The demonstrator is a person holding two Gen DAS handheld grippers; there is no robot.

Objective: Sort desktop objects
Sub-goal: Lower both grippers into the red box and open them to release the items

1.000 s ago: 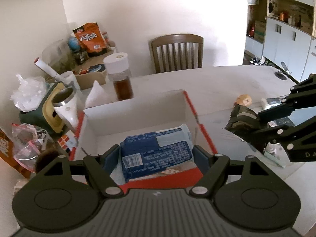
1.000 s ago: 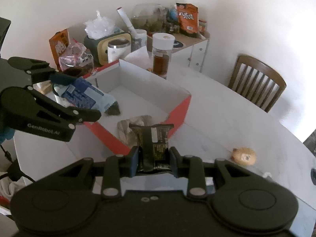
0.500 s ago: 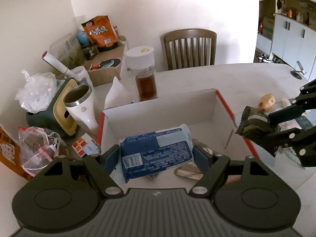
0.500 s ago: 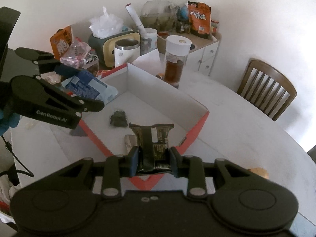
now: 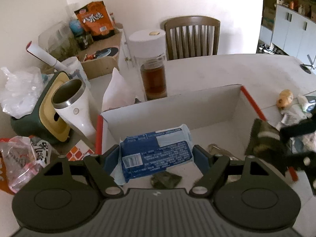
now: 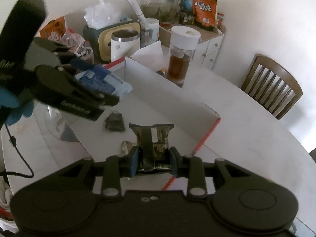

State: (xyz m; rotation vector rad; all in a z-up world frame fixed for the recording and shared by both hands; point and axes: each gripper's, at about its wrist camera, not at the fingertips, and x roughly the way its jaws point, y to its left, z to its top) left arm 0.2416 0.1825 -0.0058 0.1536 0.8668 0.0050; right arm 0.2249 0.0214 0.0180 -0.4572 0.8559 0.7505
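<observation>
Blue packet [image 5: 156, 154] and dark packet [image 6: 153, 148], each clamped in a claw above the white box [image 5: 177, 108].

The left claw [image 5: 157, 157] is closed on the blue packet across its width, holding it over the near left part of the box; the right claw [image 6: 153, 160] grips the dark packet over the box's near red-edged rim. On the box floor beneath lie a small dark wrapper [image 6: 115, 122] and a silvery item [image 6: 126, 147], partly hidden. Just beyond the far wall stands a jar of brown liquid [image 5: 152, 67] with a white lid. A white steel-rimmed mug [image 5: 73, 106] sits on the counter [image 5: 227, 71] to the left, and a wooden chair [image 5: 192, 37] stands farthest back.
</observation>
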